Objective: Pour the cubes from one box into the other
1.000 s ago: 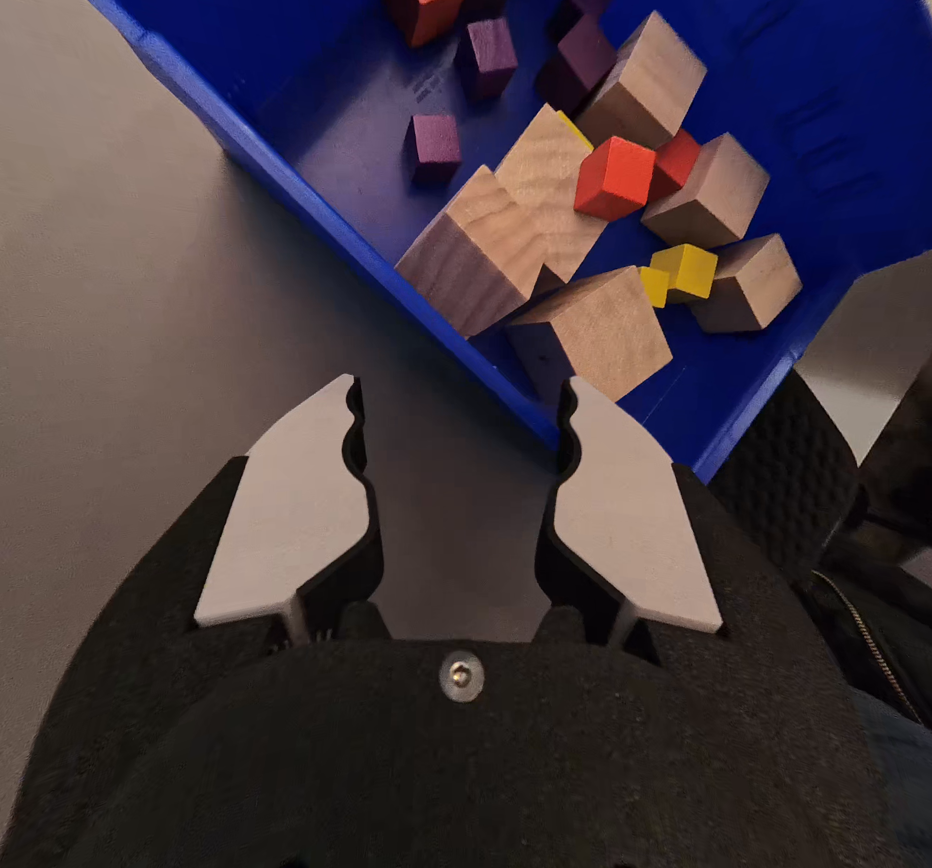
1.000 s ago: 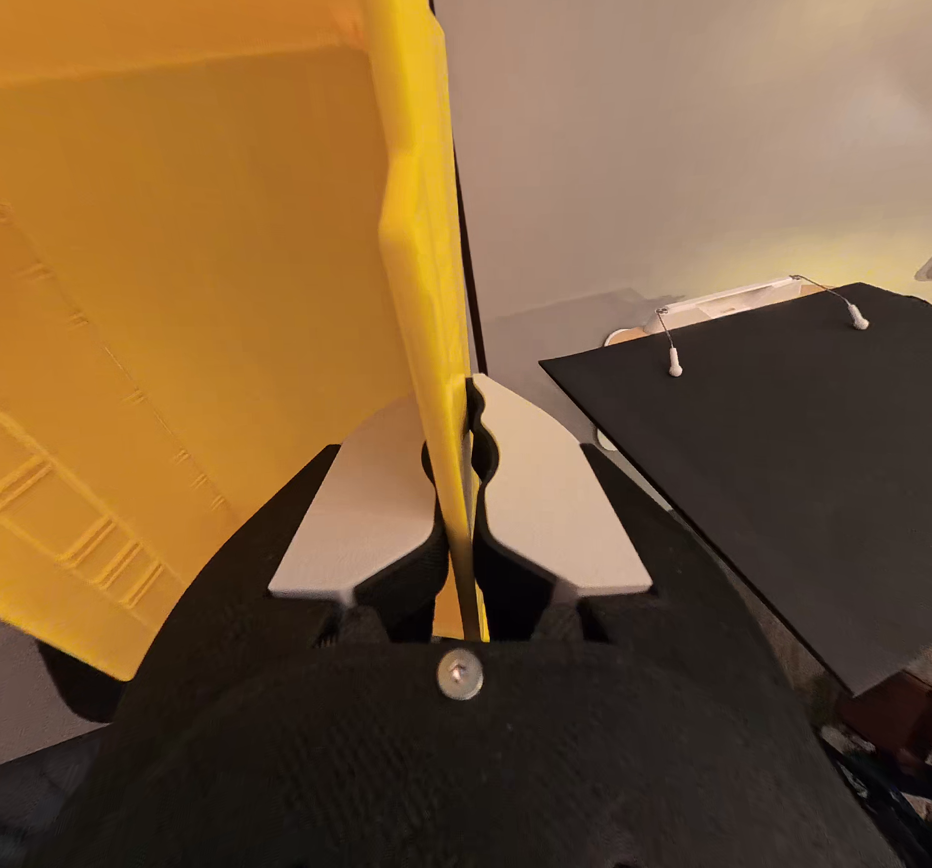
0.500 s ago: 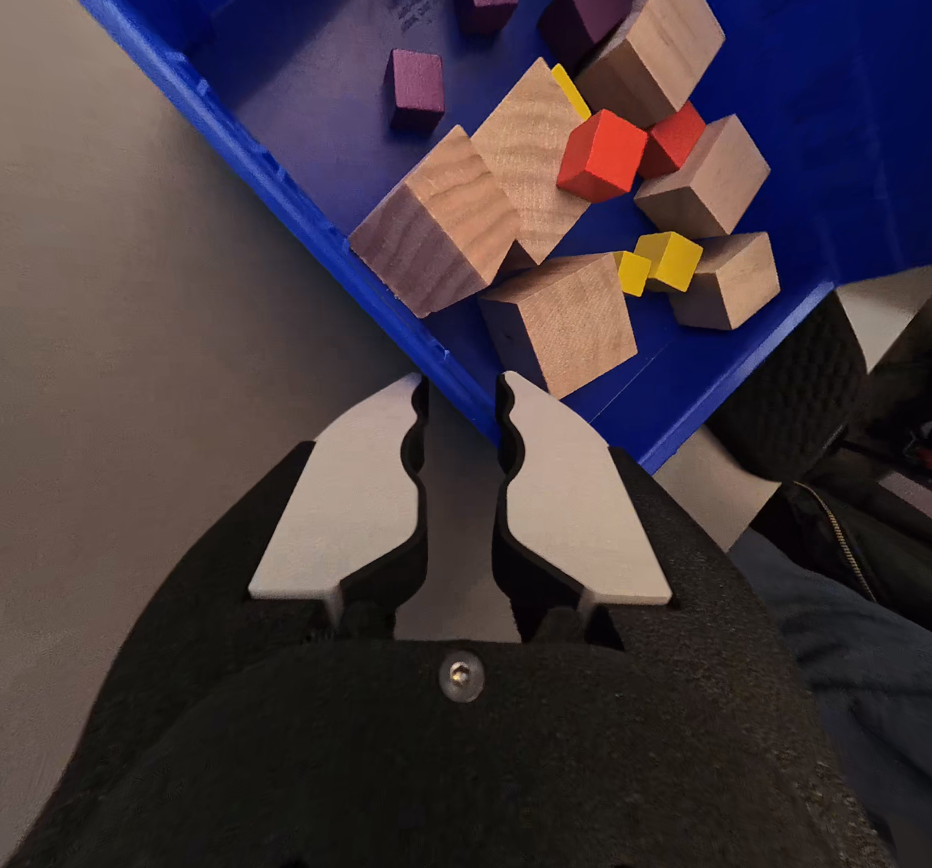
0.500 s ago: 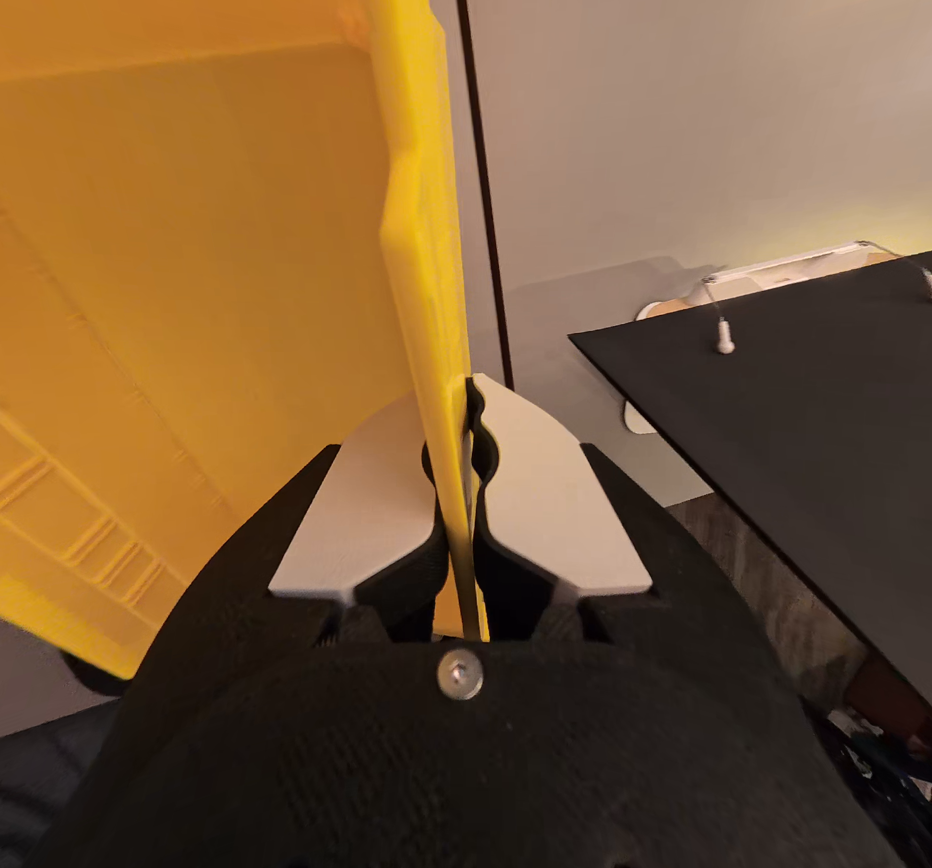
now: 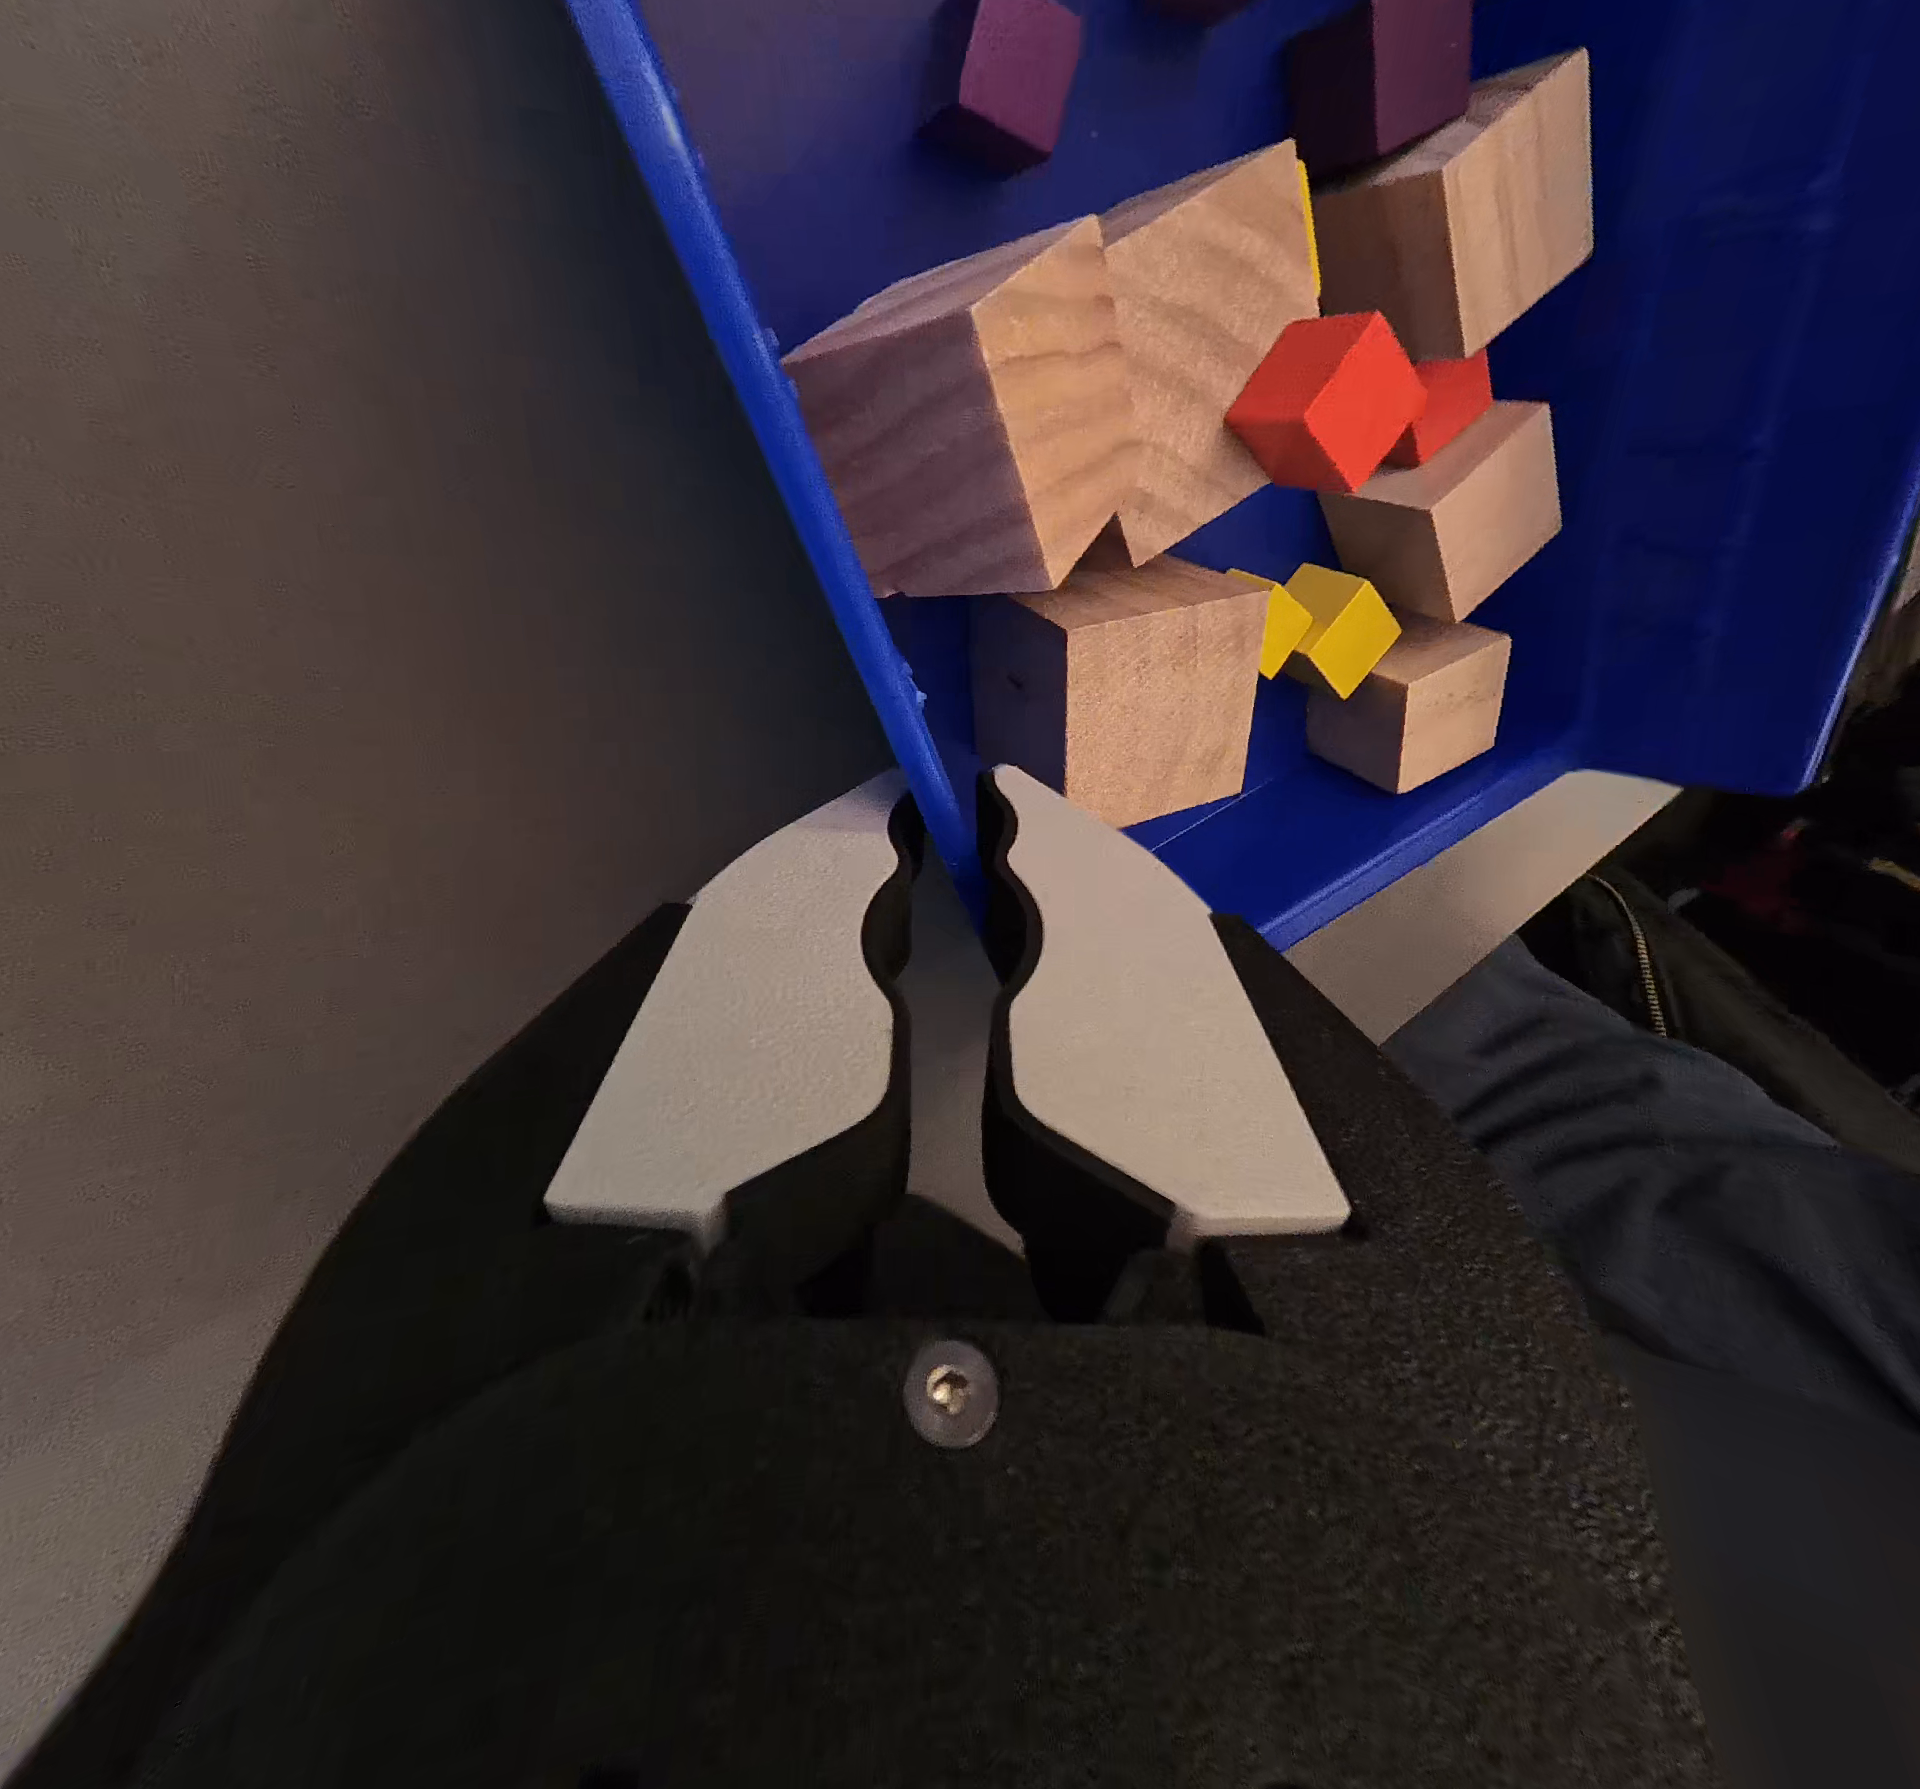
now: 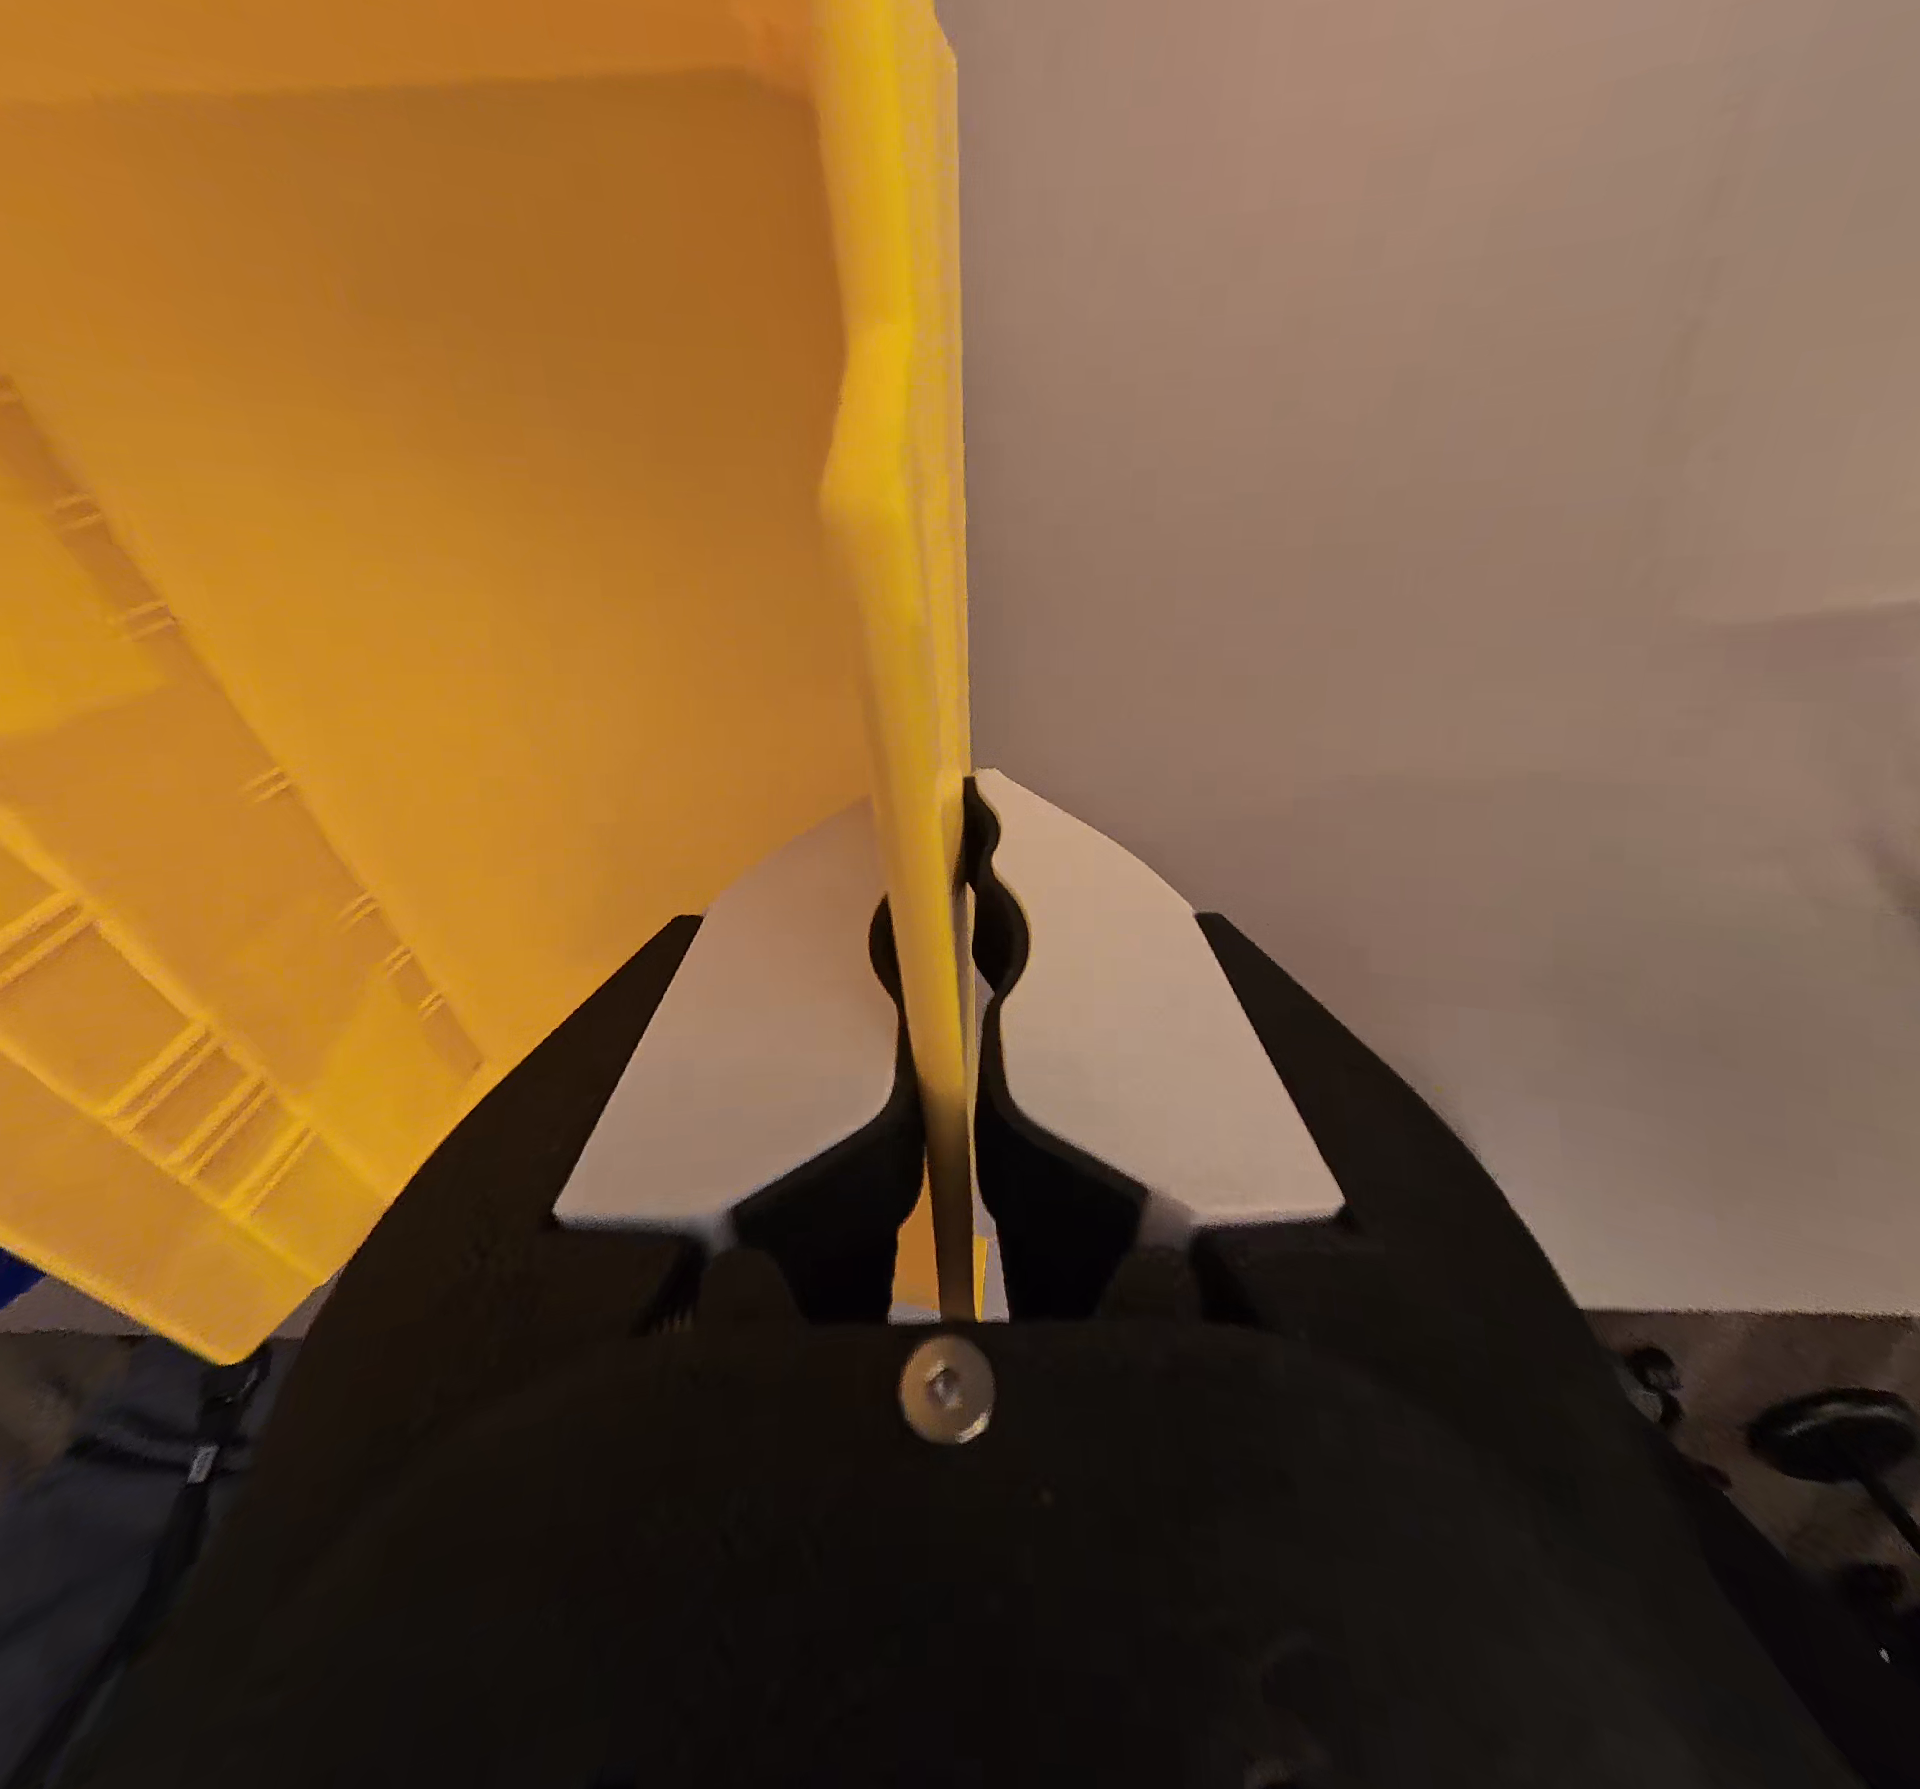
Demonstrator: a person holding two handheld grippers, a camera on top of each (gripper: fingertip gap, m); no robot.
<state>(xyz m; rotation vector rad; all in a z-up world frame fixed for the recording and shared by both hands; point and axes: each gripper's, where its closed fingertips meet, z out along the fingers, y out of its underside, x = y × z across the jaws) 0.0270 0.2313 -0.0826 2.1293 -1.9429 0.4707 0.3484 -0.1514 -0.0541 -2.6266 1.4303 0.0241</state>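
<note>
A blue box [image 5: 707, 212] fills the upper right of the left wrist view. It holds several plain wooden cubes [image 5: 977, 430], purple cubes [image 5: 1013, 66], red cubes [image 5: 1330, 399] and small yellow cubes [image 5: 1340, 627]. My left gripper [image 5: 945, 835] is shut on the blue box's side wall, near its closest corner. In the right wrist view my right gripper [image 6: 940, 856] is shut on the side wall of a yellow box [image 6: 468, 492] and holds it tilted. No cubes show in the yellow box.
The grey tabletop [image 5: 312, 492] lies left of the blue box. A person's dark sleeve [image 5: 1662, 1168] is at the lower right. In the right wrist view the tabletop [image 6: 1455, 389] spreads to the right; below its front edge a dark round object [image 6: 1829, 1438] sits on the floor.
My left gripper went from open beside the blue box to shut on its wall, and the box now stands more upright in view. My right gripper moved with the yellow box; the black board left view.
</note>
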